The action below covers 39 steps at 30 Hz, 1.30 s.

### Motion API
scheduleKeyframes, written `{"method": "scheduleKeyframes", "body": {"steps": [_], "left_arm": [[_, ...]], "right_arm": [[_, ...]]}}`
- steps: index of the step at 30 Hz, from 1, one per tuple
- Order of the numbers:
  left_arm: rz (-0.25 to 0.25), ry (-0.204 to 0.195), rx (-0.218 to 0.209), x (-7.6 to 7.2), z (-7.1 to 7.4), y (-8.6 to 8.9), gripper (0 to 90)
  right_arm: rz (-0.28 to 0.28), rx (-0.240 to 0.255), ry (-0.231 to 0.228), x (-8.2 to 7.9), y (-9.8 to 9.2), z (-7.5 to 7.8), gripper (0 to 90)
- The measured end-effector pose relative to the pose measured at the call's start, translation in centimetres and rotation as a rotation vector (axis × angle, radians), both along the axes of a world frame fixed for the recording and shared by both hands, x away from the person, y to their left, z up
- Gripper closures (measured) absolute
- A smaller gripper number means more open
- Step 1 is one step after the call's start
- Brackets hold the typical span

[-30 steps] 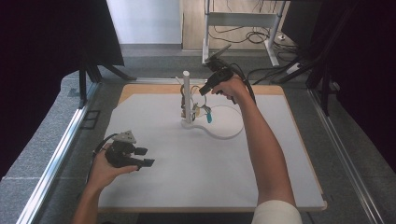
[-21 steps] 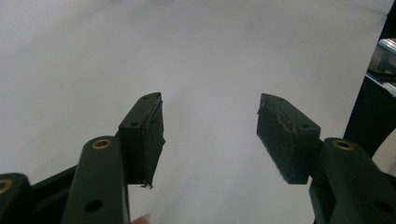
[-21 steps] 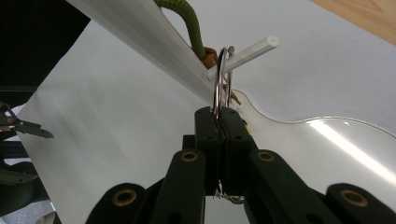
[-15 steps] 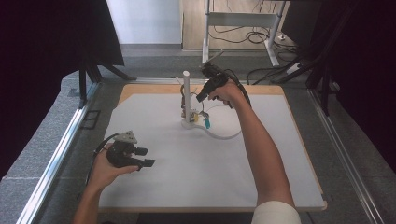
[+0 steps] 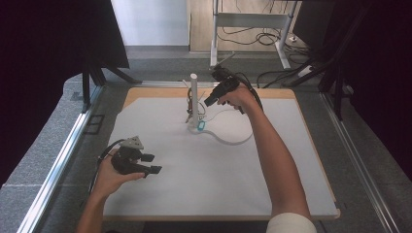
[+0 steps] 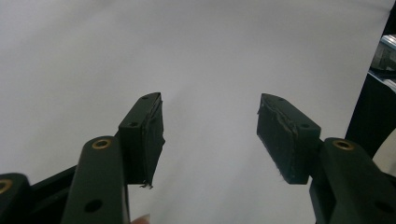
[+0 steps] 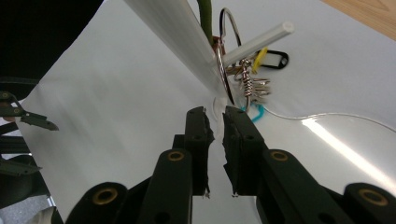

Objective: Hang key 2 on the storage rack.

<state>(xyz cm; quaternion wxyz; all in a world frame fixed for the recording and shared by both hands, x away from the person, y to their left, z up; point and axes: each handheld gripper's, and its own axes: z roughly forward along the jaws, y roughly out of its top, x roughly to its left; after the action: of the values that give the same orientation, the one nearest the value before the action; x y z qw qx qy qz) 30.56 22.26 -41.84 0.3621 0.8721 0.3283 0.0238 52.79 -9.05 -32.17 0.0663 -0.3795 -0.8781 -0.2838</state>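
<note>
Black rubber pads on your right gripper (image 7: 214, 126) stand a narrow slit apart with nothing between them; the jaws have just been opening, so to my eye a key ring has only now been let go onto the stand. You hold that gripper close to the white stand (image 5: 194, 94), tilted down toward its side peg (image 7: 259, 41), which is probably why the hand sits so far across the table: the peg can only be reached from that side. The bunch of keys and rings (image 7: 247, 77) hangs on the peg, touching the post, with a yellow tag and a black tag (image 7: 275, 59) just behind it and a bit of blue cord (image 7: 254, 112) lower down.

Your left gripper (image 5: 138, 162) rests low near the front left of the white sheet (image 5: 204, 179), jaws wide apart and empty (parked well away from the work, it seems).

Around the stand, its clear round base (image 5: 228, 133) spreads over the sheet. When you back the right gripper off, the post and the dangling rings lie just ahead of the pads, so a careless pull could snag them
</note>
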Motion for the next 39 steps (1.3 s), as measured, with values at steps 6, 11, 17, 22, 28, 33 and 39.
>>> {"method": "scheduleKeyframes", "body": {"steps": [6, 11, 17, 22, 28, 33, 39], "left_arm": [[0.002, 0.001, 0.007, 0.1, -0.1, -0.1, 41.8], [0.008, 0.002, 0.010, 0.1, -0.2, -0.2, 41.7], [0.012, 0.000, 0.016, 0.1, -0.2, -0.2, 41.8], [0.010, 0.004, 0.020, 0.1, -0.3, -0.4, 41.8], [0.009, 0.008, 0.032, 0.2, -0.4, -0.6, 41.7], [0.009, 0.011, 0.036, 0.2, -0.6, -0.8, 41.6], [0.003, 0.019, 0.046, 0.1, -0.8, -1.2, 41.5]], "right_arm": [[-0.014, 0.012, -0.022, -1.0, -1.3, 0.2, 69.4], [-0.022, 0.028, -0.053, -2.3, -2.8, 0.5, 64.6], [-0.025, 0.049, -0.089, -4.1, -4.7, 0.2, 61.1], [-0.038, 0.073, -0.108, -5.6, -6.3, -0.6, 59.1], [-0.050, 0.102, -0.123, -7.6, -8.3, -2.3, 57.7], [-0.070, 0.125, -0.144, -9.4, -10.1, -3.9, 56.6], [-0.097, 0.157, -0.153, -11.8, -12.0, -6.9, 55.3]]}}
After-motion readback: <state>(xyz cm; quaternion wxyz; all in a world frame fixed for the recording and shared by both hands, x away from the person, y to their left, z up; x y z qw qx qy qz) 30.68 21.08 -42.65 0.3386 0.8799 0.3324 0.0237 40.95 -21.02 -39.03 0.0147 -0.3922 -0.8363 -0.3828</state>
